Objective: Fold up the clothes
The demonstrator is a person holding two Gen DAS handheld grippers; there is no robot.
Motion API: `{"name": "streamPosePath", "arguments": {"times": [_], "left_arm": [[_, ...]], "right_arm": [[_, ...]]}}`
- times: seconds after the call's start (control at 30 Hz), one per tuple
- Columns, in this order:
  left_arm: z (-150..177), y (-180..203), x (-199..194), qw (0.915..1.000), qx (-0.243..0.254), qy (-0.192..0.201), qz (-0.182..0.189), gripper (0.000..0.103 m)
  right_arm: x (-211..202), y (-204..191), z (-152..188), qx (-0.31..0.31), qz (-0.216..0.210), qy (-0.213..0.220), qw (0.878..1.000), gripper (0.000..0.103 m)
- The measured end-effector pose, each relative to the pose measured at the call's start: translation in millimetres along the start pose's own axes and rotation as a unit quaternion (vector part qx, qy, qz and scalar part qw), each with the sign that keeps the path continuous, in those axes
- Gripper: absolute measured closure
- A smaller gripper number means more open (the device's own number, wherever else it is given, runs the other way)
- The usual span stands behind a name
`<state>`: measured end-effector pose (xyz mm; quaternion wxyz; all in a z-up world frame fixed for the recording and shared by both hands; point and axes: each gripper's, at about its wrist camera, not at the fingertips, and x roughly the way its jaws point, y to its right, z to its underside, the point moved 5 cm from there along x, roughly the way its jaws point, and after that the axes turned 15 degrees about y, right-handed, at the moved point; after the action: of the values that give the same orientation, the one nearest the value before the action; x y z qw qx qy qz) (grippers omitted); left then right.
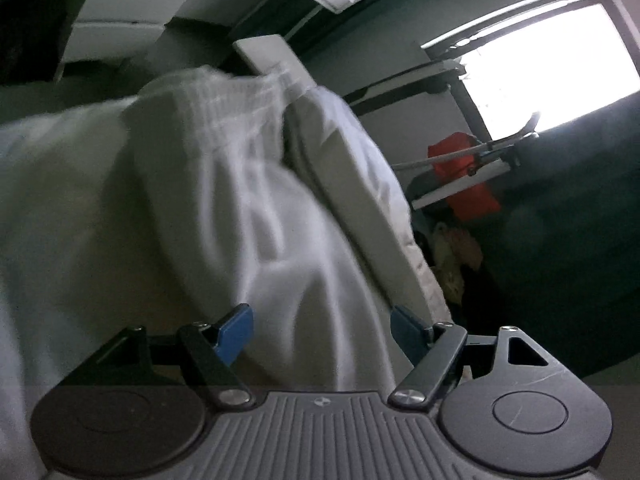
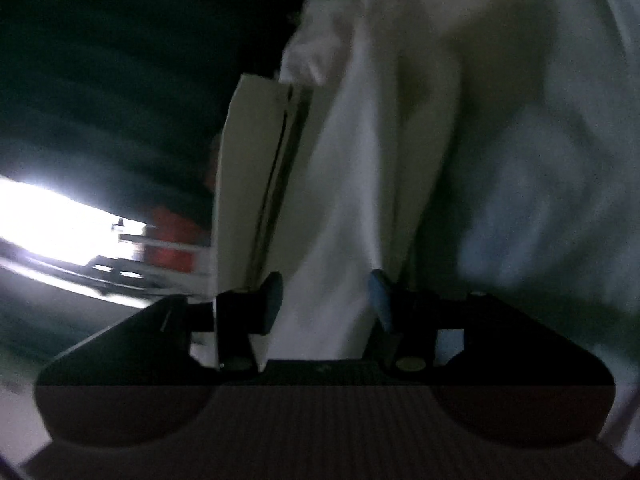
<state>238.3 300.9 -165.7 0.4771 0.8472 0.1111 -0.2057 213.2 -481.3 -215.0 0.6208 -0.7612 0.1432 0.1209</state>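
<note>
Support and load, both wrist views: a pale, flat-topped support surface [image 1: 276, 54] shows bare only as a narrow strip at its far corner and along its right edge, which runs from upper centre down to the lower right in the left wrist view. A white garment [image 1: 224, 200] lies directly on it in loose, rumpled folds, its gathered elastic waistband [image 1: 228, 92] toward the far corner and its cloth reaching close to the right edge. In the blurred right wrist view the bare strip stands left of the cloth; whether the garment overhangs any edge cannot be told.
</note>
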Motion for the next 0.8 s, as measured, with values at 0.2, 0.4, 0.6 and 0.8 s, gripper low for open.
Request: {"name": "streamPosePath", "arguments": {"times": [0.2,0.4,0.6,0.8], "left_arm": [[3,-41,16,0.9958,-0.071,0.02,-0.054,0.035],[-12,-30,43,0.9912,-0.054,0.087,-0.084,0.06],[-27,-12,44,0.9851,-0.047,0.101,-0.131,0.085],[-51,23,21,0.987,-0.066,0.109,-0.098,0.089]], "right_arm": [[21,8,22,0.018,0.017,-0.055,0.998,0.051],[42,4,-5,-0.001,0.001,0.055,0.998,0.054],[56,4,-29,-0.025,0.012,0.147,0.989,0.082],[29,-7,-29,-0.055,-0.013,0.142,0.988,0.09]]}}
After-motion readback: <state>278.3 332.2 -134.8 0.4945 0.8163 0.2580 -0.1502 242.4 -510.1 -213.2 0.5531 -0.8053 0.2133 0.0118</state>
